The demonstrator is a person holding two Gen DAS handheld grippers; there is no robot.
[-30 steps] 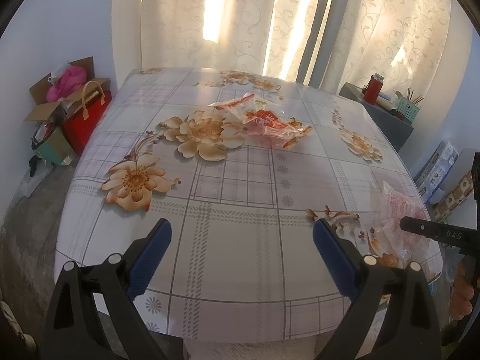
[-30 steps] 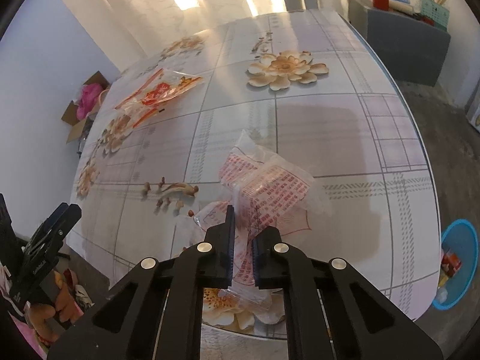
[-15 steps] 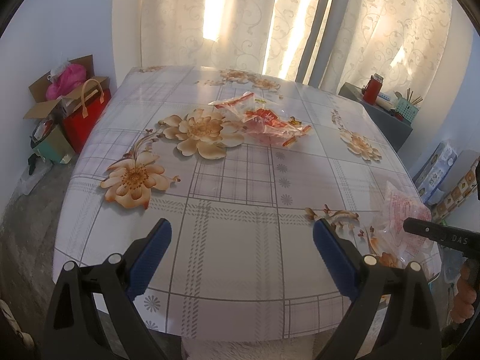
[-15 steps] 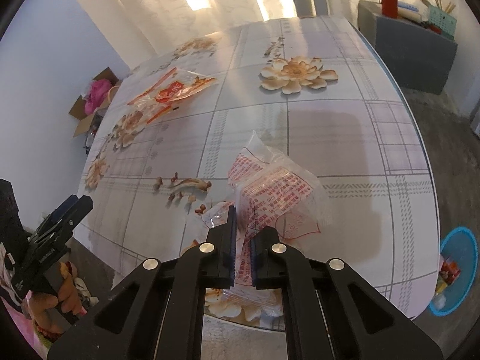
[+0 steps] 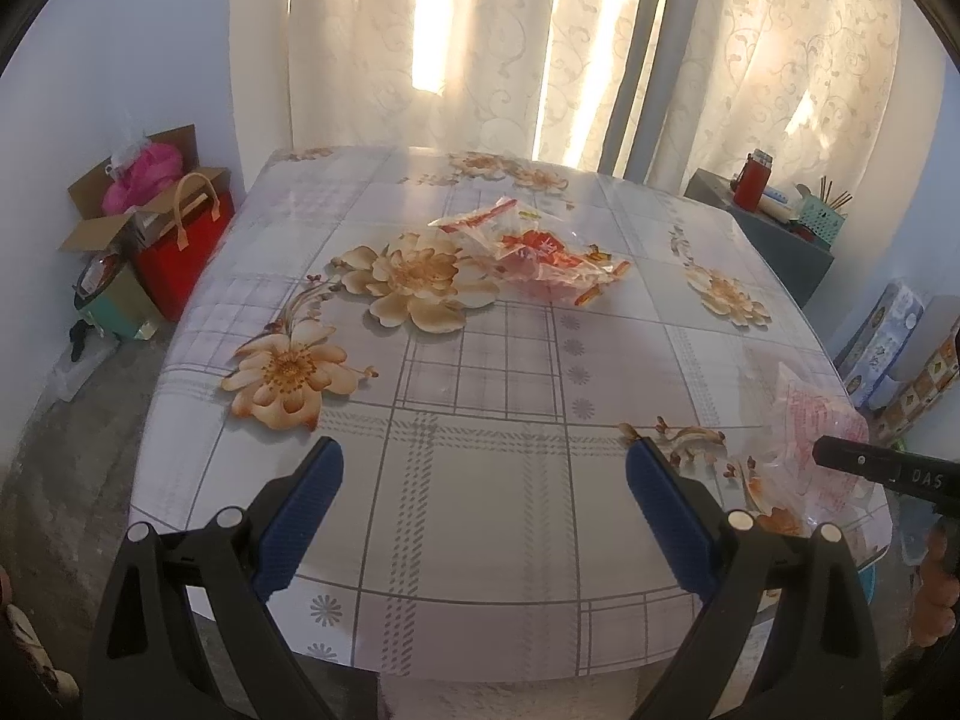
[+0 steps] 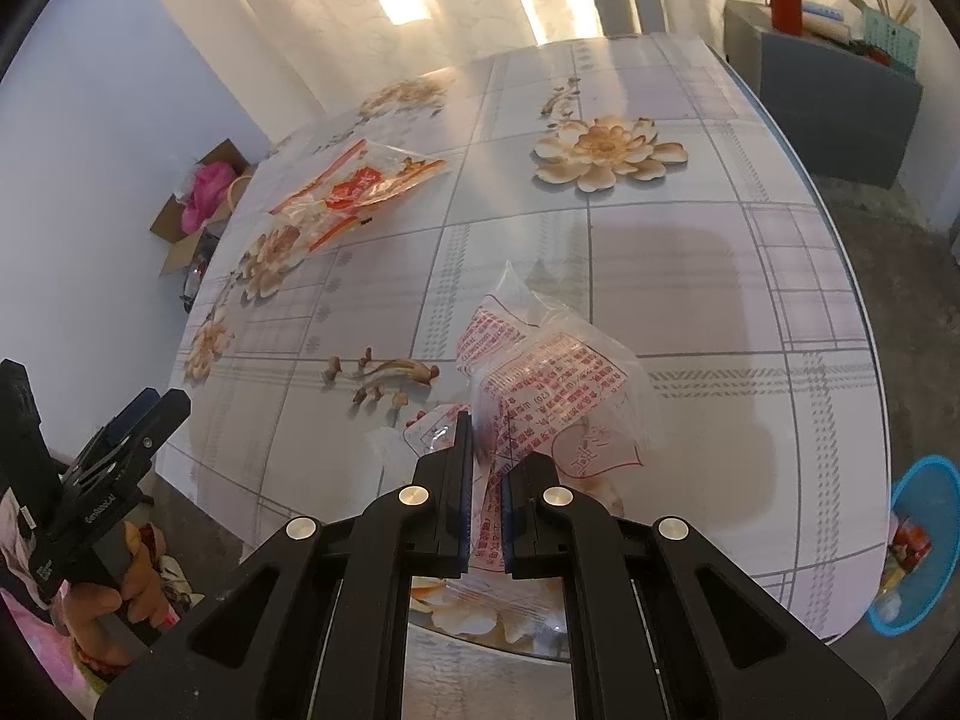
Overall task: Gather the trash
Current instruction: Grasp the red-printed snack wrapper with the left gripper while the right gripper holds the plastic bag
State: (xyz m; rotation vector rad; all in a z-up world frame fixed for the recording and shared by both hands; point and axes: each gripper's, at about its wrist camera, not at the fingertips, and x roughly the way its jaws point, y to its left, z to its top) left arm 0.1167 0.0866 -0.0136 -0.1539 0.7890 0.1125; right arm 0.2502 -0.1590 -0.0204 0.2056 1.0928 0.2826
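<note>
My right gripper [image 6: 487, 468] is shut on a clear plastic wrapper with red print [image 6: 546, 384], lifted a little off the near corner of the flowered table [image 6: 690, 264]. From the left wrist view the same wrapper [image 5: 810, 438] shows at the table's right edge, with the right gripper [image 5: 864, 462] clamped on it. My left gripper [image 5: 483, 480] hangs open over the table's near edge, nothing between its blue fingers [image 5: 300, 498]. A second pile of red and clear wrappers [image 5: 534, 249] lies mid-table, seen also as wrappers [image 6: 354, 192] in the right wrist view.
A blue bin [image 6: 918, 534] with trash in it stands on the floor at the table's right. A grey cabinet [image 6: 834, 102] carries a red bottle and a holder. Boxes and a red bag [image 5: 180, 246] sit against the left wall. Curtains hang behind the table.
The right gripper has raised the printed wrapper slightly off the table and drawn it toward the table's corner. The left gripper has stayed still and open.
</note>
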